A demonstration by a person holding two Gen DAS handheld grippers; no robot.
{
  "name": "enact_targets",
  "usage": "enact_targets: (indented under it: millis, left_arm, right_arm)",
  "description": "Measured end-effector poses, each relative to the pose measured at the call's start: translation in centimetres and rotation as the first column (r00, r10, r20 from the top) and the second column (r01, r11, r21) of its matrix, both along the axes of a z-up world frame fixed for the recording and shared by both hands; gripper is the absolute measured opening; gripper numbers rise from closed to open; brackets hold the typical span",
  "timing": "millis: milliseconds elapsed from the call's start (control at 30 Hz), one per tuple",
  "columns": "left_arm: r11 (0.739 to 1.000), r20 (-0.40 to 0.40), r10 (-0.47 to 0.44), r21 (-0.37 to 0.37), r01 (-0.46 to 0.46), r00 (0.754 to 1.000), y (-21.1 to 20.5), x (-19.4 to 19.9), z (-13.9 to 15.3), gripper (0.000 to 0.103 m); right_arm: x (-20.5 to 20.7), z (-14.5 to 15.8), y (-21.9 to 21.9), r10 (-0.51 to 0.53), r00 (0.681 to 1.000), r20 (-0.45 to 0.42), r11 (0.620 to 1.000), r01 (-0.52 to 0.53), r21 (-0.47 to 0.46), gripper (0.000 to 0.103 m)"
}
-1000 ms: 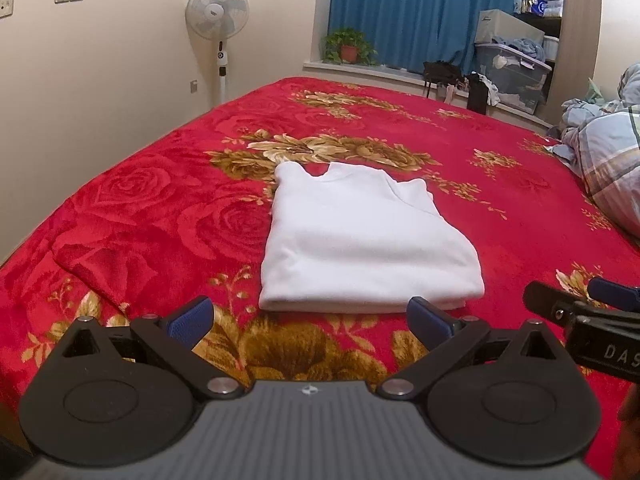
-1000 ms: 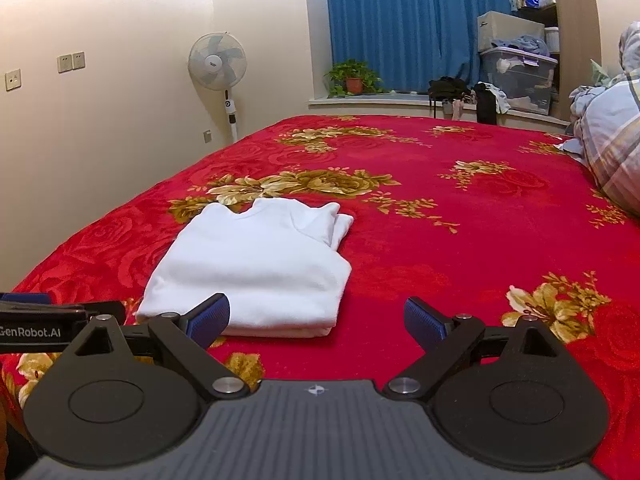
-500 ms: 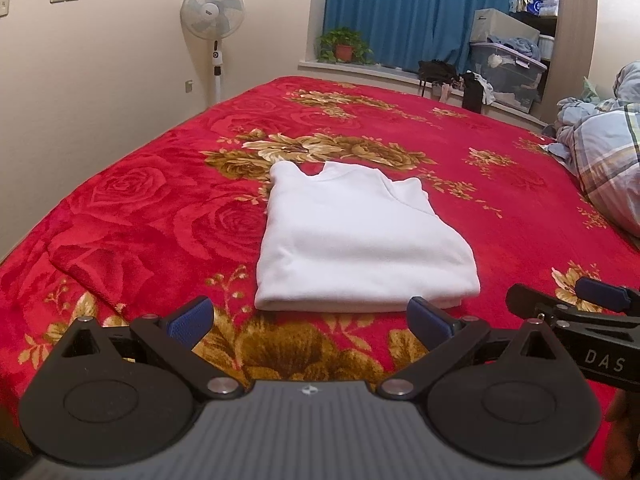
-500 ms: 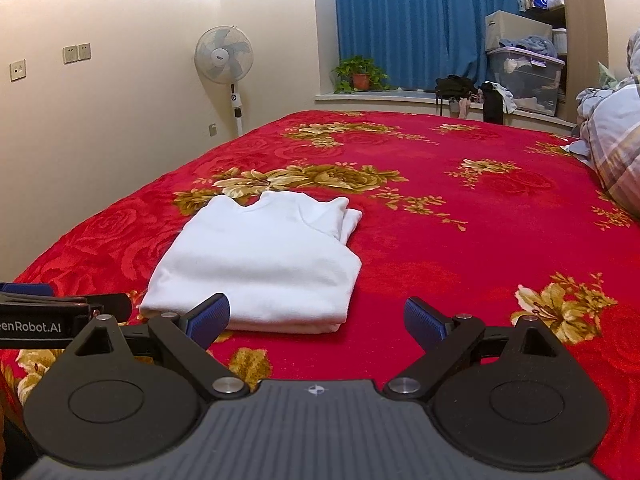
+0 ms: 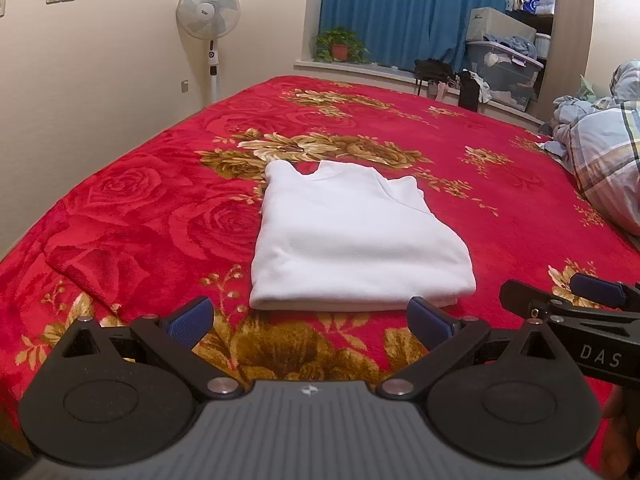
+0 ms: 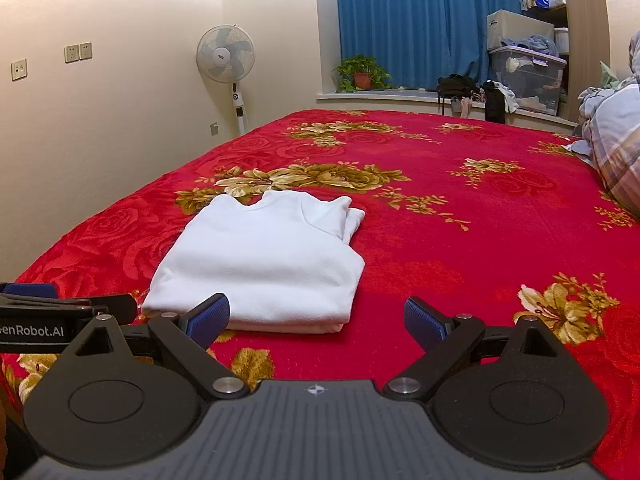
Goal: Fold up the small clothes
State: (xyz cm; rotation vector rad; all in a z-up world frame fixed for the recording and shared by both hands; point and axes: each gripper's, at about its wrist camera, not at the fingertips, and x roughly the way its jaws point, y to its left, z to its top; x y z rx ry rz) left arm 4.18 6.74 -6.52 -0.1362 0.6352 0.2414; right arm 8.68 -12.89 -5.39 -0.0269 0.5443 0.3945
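Note:
A small white garment lies folded into a neat rectangle on the red floral bed cover, its neckline at the far end. It also shows in the right wrist view, left of centre. My left gripper is open and empty, just short of the garment's near edge. My right gripper is open and empty, near the garment's near right corner. The right gripper's side shows at the right edge of the left wrist view; the left gripper's side shows at the left edge of the right wrist view.
A plaid quilt is heaped on the bed's right side. A standing fan is by the left wall. A potted plant, bags and storage bins line the window sill before blue curtains.
Both grippers have drawn back a little and lifted slightly from the garment, staying open. The folded garment has not moved.

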Motion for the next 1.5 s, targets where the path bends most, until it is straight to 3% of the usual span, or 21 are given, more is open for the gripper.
enact_targets:
  millis: [1500]
  left_arm:
    - [1.000,0.001,-0.012,0.002,0.012,1.000,-0.36,0.26,-0.04,0.103]
  right_arm:
    - [-0.24,0.25,-0.14,0.009,1.000,0.001,1.000,-0.009,0.005,0.094]
